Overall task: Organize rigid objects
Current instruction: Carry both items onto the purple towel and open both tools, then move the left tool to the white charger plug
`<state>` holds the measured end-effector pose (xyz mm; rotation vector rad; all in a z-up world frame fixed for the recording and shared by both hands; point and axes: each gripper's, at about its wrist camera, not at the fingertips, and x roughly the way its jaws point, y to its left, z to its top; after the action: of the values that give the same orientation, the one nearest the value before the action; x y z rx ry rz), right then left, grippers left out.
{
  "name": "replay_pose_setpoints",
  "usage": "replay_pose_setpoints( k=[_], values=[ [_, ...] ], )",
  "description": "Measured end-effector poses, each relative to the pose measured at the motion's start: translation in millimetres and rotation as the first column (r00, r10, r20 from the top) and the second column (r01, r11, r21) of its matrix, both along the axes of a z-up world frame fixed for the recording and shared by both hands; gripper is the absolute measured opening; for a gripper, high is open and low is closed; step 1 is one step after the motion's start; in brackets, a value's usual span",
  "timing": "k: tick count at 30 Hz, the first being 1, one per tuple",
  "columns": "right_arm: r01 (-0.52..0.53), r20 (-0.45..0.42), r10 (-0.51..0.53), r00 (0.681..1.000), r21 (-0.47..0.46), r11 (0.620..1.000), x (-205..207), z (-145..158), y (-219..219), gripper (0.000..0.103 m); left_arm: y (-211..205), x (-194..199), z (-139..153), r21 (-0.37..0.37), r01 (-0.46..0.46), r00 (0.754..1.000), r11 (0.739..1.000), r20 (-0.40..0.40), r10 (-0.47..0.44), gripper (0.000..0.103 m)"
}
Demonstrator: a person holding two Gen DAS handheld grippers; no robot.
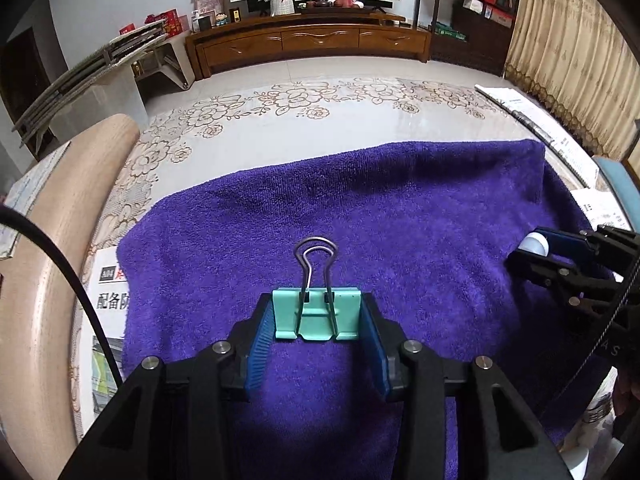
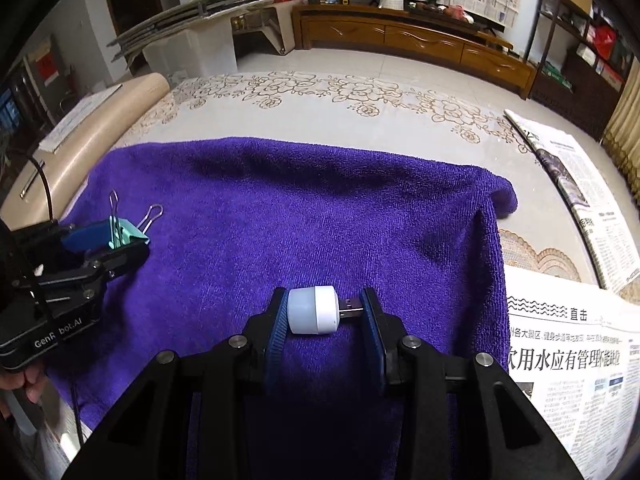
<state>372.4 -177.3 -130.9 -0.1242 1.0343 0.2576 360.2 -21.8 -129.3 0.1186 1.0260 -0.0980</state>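
over a purple towel, the left gripper clamps a green binder clip by its sides, and the right gripper clamps a small white usb light end to end, likely ready to set down.

left gripper: fingers clamped, angled down | right gripper: fingers clamped, angled down

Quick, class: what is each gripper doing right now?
Left gripper: shut on the clip.
Right gripper: shut on the USB light, gripped end to end.
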Motion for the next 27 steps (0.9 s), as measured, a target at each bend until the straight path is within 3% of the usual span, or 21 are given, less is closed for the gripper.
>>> replay_pose_setpoints(
  k=[2,5,7,12,13,16,22,27],
  values=[
    [-0.006,0.002,0.006,1.0,-0.002,1.0,-0.9,0.0,0.2,0.036,-0.8,-1.7,0.0,0.017,-0.002,1.0,1.0,0.005,0.002,0.049],
    [-0.017,-0.003,0.017,1.0,0.01,1.0,-2.0,0.2,0.4,0.043,1.1,-1.7,-1.0,0.042,-0.024,1.0,0.999,0.005,0.024,0.073],
    [-0.02,-0.015,0.02,1.0,0.017,1.0,-2.8,-0.5,0.9,0.06,3.5,-2.4,-0.9,0.019,-0.02,1.0,1.0,-0.008,0.02,0.075],
    [-0.011,-0.028,0.011,1.0,0.005,1.0,-10.3,1.3,2.2,0.073,6.6,-12.1,4.1,0.022,-0.04,0.999,0.999,-0.004,0.04,0.086],
    [-0.005,-0.023,0.005,1.0,0.012,1.0,-14.7,4.4,0.7,0.085,7.4,-16.7,8.3,0.015,-0.047,0.999,0.999,0.007,0.047,0.087],
    [0.013,0.016,-0.013,1.0,0.01,1.0,-31.5,17.5,-4.8,0.102,9.8,-33.1,25.5,-0.003,-0.073,0.996,0.997,0.049,0.073,0.101],
    [0.045,0.057,-0.047,0.997,0.035,0.998,-81.1,50.9,-25.0,0.103,14.4,-77.0,60.1,-0.078,-0.081,0.991,0.994,0.101,0.088,0.103],
    [0.105,0.083,-0.108,0.991,0.046,0.993,-130.9,72.5,-53.8,0.103,11.0,-119.1,69.8,-0.13,-0.058,0.993,0.99,0.099,0.071,0.103]
  ],
)
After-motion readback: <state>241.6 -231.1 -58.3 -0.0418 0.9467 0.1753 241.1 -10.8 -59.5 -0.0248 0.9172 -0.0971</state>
